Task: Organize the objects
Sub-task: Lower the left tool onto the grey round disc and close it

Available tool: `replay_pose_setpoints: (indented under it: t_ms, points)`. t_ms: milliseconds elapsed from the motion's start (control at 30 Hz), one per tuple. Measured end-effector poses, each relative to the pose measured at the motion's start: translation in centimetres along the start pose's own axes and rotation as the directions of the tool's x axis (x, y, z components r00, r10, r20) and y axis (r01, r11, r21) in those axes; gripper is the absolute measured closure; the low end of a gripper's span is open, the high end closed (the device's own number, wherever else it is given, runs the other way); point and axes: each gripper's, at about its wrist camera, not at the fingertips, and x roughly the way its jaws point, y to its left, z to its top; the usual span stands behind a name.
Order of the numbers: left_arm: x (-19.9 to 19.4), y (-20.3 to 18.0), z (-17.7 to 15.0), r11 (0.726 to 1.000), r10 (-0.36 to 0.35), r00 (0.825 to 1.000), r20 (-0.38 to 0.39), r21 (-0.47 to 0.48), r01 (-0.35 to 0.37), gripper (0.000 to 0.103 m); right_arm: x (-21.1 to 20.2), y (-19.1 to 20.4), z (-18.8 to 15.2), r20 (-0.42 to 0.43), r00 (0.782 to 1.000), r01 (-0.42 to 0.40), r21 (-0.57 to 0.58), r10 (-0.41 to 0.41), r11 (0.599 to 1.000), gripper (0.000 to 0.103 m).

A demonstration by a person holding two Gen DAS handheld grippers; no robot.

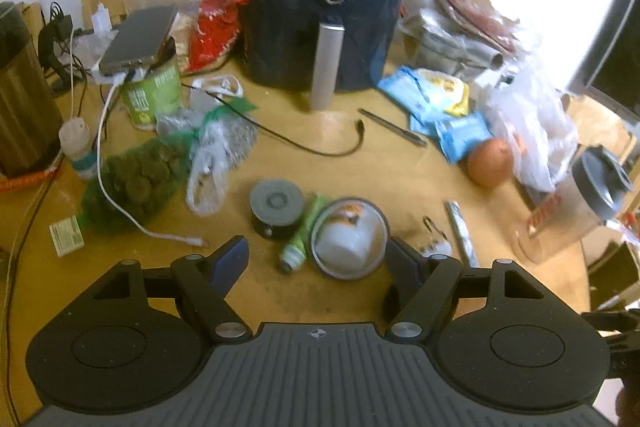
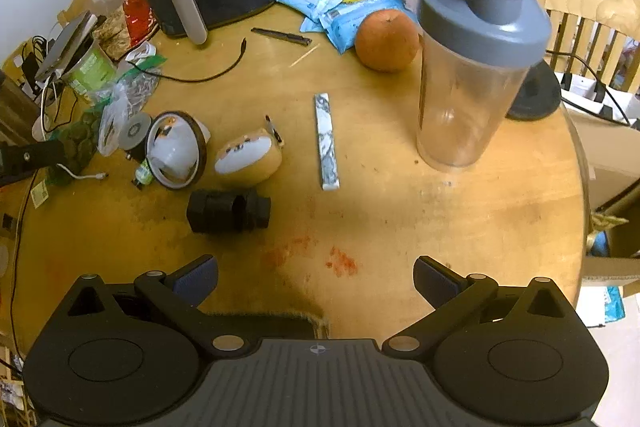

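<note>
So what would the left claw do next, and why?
Probably ease forward and down until the open left gripper straddles the tipped white cup, then close. The cup lies on its side right between the spread fingers, closer than anything else on the table, and neither gripper holds anything yet. The green tube touching it may get nudged.

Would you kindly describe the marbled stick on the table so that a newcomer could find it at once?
Start at the tall clear shaker bottle with the grey lid on the round wooden table. To its left, flat on bare wood, lies the marbled stick, pointing away from the camera. It is the only thin white bar with grey veining; the dog-faced plush further left is round and tan.
</note>
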Motion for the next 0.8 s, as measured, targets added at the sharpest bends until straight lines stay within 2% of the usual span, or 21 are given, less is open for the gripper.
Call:
replay_pose_setpoints:
  t_ms: [300,800]
  points:
    - [1.6,1.7,0.1,1.0,0.02,1.0,-0.011,0.003,-0.02,0.028,-0.1,0.0,0.9,0.04,0.999,0.011,0.03,-0.012,0.999,0.0]
    - [6.4,3.8,0.9,0.998,0.058,0.997,-0.049,0.021,-0.057,0.028,-0.4,-1.5,-1.7,0.033,0.997,0.064,0.133,-0.069,0.989,0.0]
